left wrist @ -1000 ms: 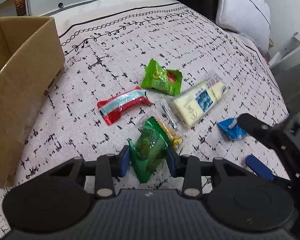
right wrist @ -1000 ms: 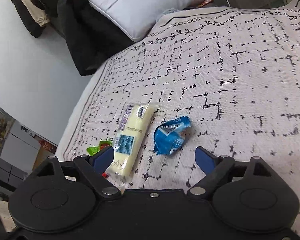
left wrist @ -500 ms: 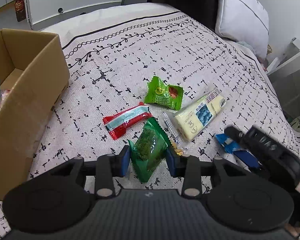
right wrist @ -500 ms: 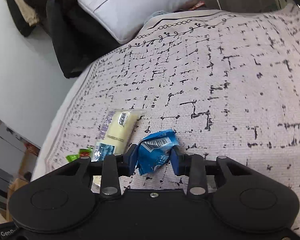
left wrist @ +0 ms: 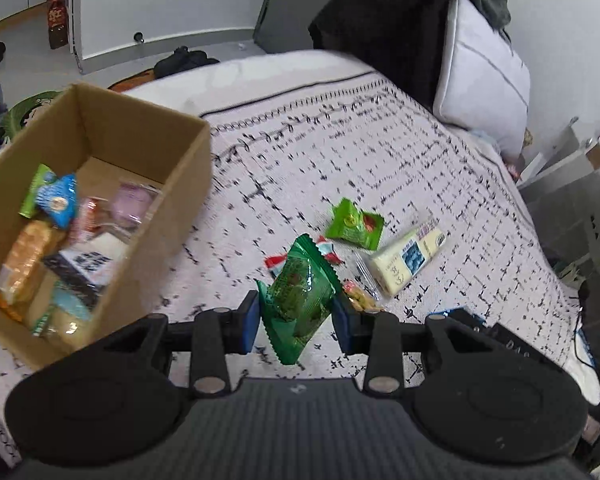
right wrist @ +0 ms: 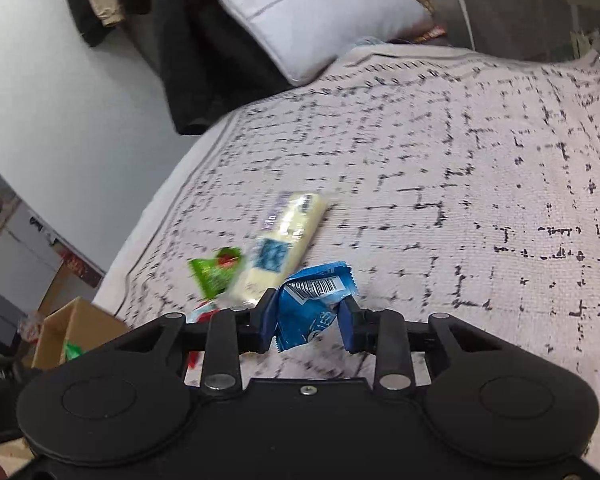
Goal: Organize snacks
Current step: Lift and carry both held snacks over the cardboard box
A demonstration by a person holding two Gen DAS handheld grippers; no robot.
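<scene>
My left gripper (left wrist: 296,316) is shut on a dark green snack packet (left wrist: 298,296), held above the patterned bedspread. To its left stands an open cardboard box (left wrist: 168,216) with several snacks inside. A light green packet (left wrist: 354,224), a yellow-white bar (left wrist: 406,262), a clear pack of orange snacks (left wrist: 360,300) and a partly hidden red packet (left wrist: 278,260) lie on the bed. My right gripper (right wrist: 307,320) is shut on a crumpled blue packet (right wrist: 312,296), lifted off the bedspread. Beyond it lie the bar (right wrist: 280,248) and the light green packet (right wrist: 216,272). The box (right wrist: 60,332) shows far left.
A white pillow (left wrist: 480,76) and dark clothing (left wrist: 380,12) sit at the head of the bed. The bed's right edge drops toward grey furniture (left wrist: 572,200). Clutter lies on the floor (left wrist: 180,58) beyond the box.
My right gripper shut on the blue packet and lifted it. My left gripper rose with the dark green packet and swung toward the box, whose inside now shows.
</scene>
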